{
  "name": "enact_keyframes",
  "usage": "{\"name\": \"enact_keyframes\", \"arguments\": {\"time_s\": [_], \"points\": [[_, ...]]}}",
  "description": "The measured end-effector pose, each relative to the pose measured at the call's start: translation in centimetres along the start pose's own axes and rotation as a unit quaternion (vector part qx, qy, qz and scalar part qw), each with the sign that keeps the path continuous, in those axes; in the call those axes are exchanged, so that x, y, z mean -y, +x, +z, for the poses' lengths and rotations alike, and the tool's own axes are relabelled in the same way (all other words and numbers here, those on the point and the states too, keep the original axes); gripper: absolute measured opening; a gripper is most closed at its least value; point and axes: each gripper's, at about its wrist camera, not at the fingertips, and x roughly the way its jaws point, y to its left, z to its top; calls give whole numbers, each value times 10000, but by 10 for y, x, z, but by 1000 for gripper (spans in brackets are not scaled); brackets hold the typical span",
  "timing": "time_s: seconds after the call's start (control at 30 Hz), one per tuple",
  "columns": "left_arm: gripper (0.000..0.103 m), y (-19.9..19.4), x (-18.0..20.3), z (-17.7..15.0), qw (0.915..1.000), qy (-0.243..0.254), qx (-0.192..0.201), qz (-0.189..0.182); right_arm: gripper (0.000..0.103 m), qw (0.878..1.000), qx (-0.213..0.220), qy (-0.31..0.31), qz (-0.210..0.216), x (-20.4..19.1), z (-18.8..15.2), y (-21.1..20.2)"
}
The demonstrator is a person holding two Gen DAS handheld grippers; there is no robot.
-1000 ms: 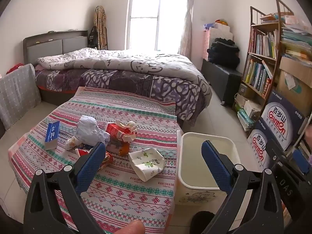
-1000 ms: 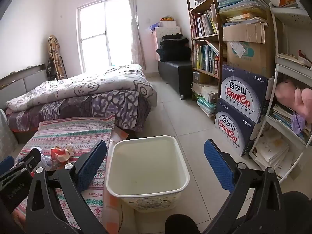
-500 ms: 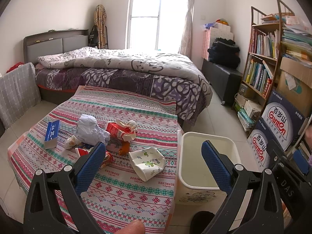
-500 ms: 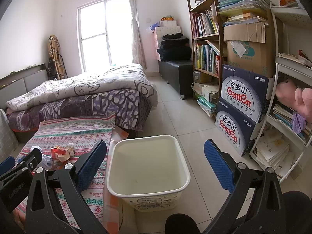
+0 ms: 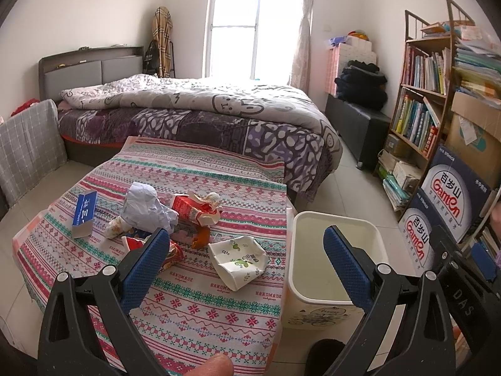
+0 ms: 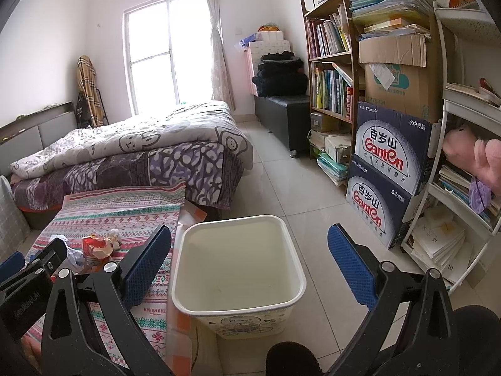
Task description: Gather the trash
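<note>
Trash lies on a low table with a patterned cloth (image 5: 200, 307): a crumpled white paper cup with green print (image 5: 238, 258), a torn red carton (image 5: 191, 208), a crumpled pale paper wad (image 5: 145, 202), a blue box (image 5: 84, 209) and a red wrapper (image 5: 172, 250). An empty cream bin (image 5: 336, 260) (image 6: 238, 266) stands on the floor right of the table. My left gripper (image 5: 247, 266) hangs open above the table's near right part, nothing between its blue pads. My right gripper (image 6: 250, 266) is open above the bin, empty.
A bed with a grey and purple quilt (image 5: 200, 109) lies behind the table. A bookshelf (image 6: 332, 62) and stacked water cartons (image 6: 391, 172) line the right wall, with a white rack (image 6: 463, 188) beside them. Tiled floor (image 6: 281, 172) runs between bed and shelves.
Both views have shifted very slightly; the grippers stay open and the trash and bin have not moved.
</note>
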Motion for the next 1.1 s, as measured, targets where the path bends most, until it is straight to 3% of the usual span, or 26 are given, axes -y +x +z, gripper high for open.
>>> {"name": "enact_keyframes", "arguments": {"time_s": [0.93, 1.1], "points": [[96, 2, -3, -1, 9997, -181, -136, -81, 96, 9999, -67, 79, 3, -1, -5, 3], [96, 2, -2, -6, 9999, 82, -4, 92, 96, 10000, -63, 77, -2, -1, -5, 2]]}}
